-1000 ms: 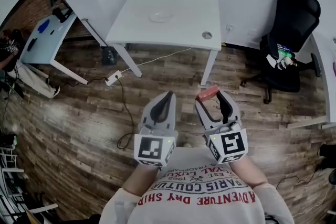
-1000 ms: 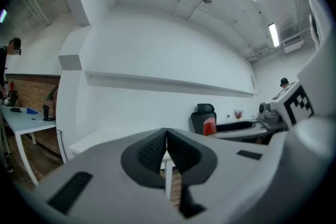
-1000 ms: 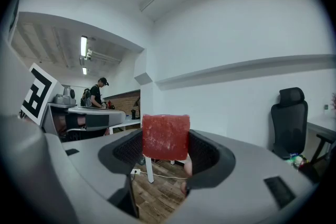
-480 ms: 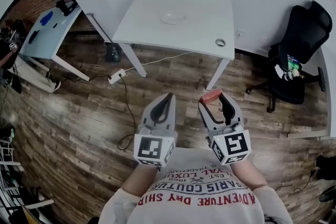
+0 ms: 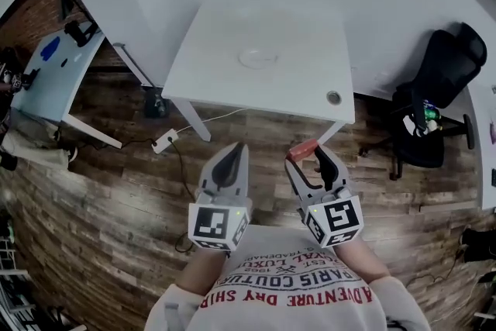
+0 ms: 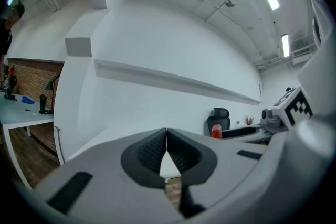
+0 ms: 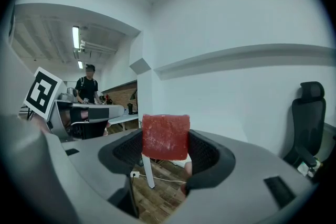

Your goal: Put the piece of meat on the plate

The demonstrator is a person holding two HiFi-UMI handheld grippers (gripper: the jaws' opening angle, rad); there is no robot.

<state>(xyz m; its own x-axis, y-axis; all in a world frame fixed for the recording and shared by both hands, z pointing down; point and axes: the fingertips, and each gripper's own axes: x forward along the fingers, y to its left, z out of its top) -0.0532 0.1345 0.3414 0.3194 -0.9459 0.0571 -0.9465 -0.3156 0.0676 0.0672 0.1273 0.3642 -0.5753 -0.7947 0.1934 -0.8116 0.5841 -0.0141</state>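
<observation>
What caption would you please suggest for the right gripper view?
Right gripper clamps a red piece of meat between its jaws.

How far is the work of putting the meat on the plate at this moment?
Done: the piece of meat is gripped between the jaws of the right gripper. In hand: it hangs over the wooden floor, short of the white table. Left: bring it to the empty plate on that table and release it. The left gripper is shut, holding nothing.

An office: white desk point(image 5: 225, 85), black swivel chair point(image 5: 446, 74), wood-plank floor point(image 5: 116, 198)
</observation>
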